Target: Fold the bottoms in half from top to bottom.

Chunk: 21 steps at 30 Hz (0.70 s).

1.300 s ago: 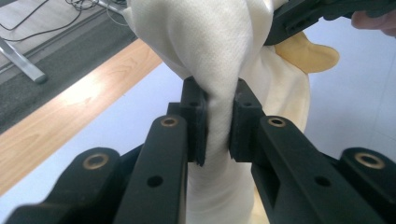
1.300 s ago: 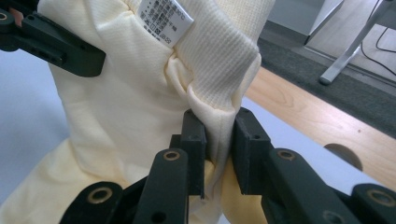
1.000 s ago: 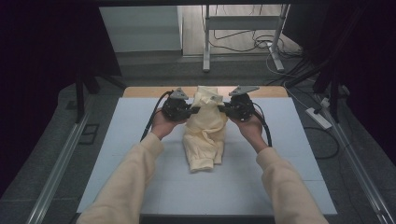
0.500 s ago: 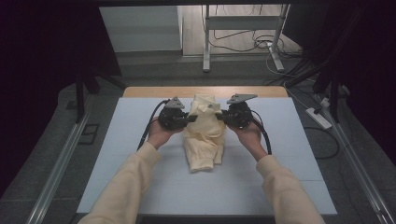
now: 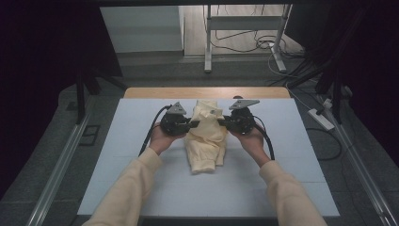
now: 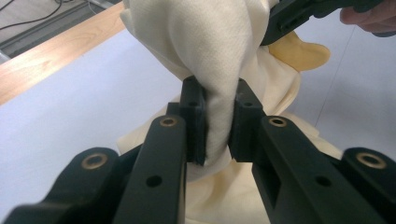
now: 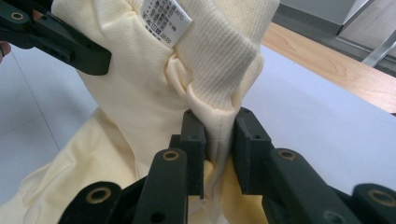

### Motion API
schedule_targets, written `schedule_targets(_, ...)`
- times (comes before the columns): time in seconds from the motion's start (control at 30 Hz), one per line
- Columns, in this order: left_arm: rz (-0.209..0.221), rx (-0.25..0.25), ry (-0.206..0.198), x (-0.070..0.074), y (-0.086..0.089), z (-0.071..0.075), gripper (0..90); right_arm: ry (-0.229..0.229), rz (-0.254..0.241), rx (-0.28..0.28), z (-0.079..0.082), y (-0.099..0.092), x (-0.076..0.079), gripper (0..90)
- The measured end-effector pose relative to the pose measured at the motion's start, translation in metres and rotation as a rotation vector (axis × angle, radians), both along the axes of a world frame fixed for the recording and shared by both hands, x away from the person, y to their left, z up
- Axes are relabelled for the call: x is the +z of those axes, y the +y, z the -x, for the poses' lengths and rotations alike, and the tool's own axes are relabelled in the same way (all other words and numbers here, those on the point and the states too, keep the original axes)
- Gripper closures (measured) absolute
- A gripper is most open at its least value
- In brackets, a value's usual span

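Two forearms outstretched | left gripper [image 6: 217,123] pinching cream garment [image 5: 205,136] | right gripper [image 7: 219,151] pinching its ribbed edge

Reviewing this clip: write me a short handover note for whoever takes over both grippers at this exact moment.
Left gripper: shut on a fold of the cream garment, at its left side.
Right gripper: shut on the garment's ribbed edge, just below the care label.
Garment: upper part lifted and bunched between the two grippers, lower part lying crumpled on the white table cover, near the middle.
Done: both grips taken, top raised.
Left: probably draw the grippers apart to spread the garment, then lay it flat; nothing is straightened or folded yet.
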<state>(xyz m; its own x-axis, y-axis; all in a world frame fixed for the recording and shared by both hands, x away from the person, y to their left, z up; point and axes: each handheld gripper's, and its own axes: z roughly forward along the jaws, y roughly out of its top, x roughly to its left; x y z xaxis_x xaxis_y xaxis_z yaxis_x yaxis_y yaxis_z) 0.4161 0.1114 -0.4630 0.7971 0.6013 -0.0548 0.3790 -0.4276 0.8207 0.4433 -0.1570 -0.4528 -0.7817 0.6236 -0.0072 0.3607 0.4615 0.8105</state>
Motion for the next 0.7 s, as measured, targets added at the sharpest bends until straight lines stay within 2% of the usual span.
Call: schedule_targets(0.7, 0.011, -0.018, 0.026, -0.021, 0.000, 0.017, 77.4, 0.030, 0.008, 0.032, 0.018, -0.004, -0.018, 74.3)
